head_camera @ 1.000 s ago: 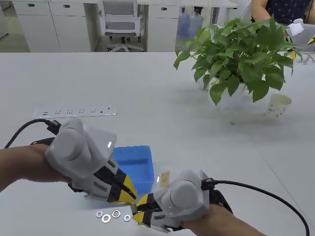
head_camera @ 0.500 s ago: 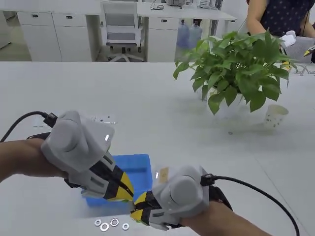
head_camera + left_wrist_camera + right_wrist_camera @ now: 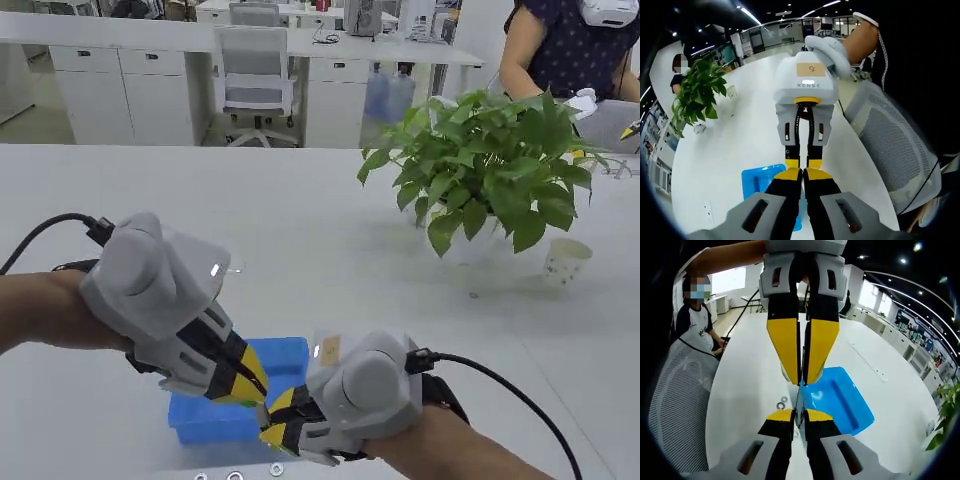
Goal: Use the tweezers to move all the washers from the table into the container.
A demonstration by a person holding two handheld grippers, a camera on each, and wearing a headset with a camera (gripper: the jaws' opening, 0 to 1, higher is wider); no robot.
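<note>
Grippers met tip to tip over the near edge of the white worktop (image 3: 330, 230). The left gripper (image 3: 255, 393) angled down from the left. The right gripper (image 3: 266, 432) pointed back toward it from the lower centre, just in front of the blue container (image 3: 215, 420).

In the right gripper view, the right gripper (image 3: 799, 415) had its yellow-tipped jaws drawn close, clamped on a thin metal strip, taken to be the tweezers (image 3: 799, 397). The strip ran on into the narrow slit between the jaws of the left gripper (image 3: 801, 382), which faced it from the top of that view. Whether the left jaws actually pinched the strip could not be determined. In the left gripper view, the left gripper (image 3: 803, 173) showed its jaws nearly together. The right gripper (image 3: 803, 163) stood directly opposite, tips almost touching, and the tweezers could not be made out there.

Washers (image 3: 782, 403) lay loose on the worktop, just beside the container (image 3: 840, 400) and below the meeting jaws. In the head view, several washers (image 3: 276, 468) sat at the bottom edge of the frame, outside the container. The container's contents could not be judged; its visible floor (image 3: 756, 182) looked bare.

A potted plant (image 3: 490, 165) stood well apart at the far right of the worktop, with a paper cup (image 3: 566, 265) near it. An office chair (image 3: 254, 70) stood beyond the worktop.
</note>
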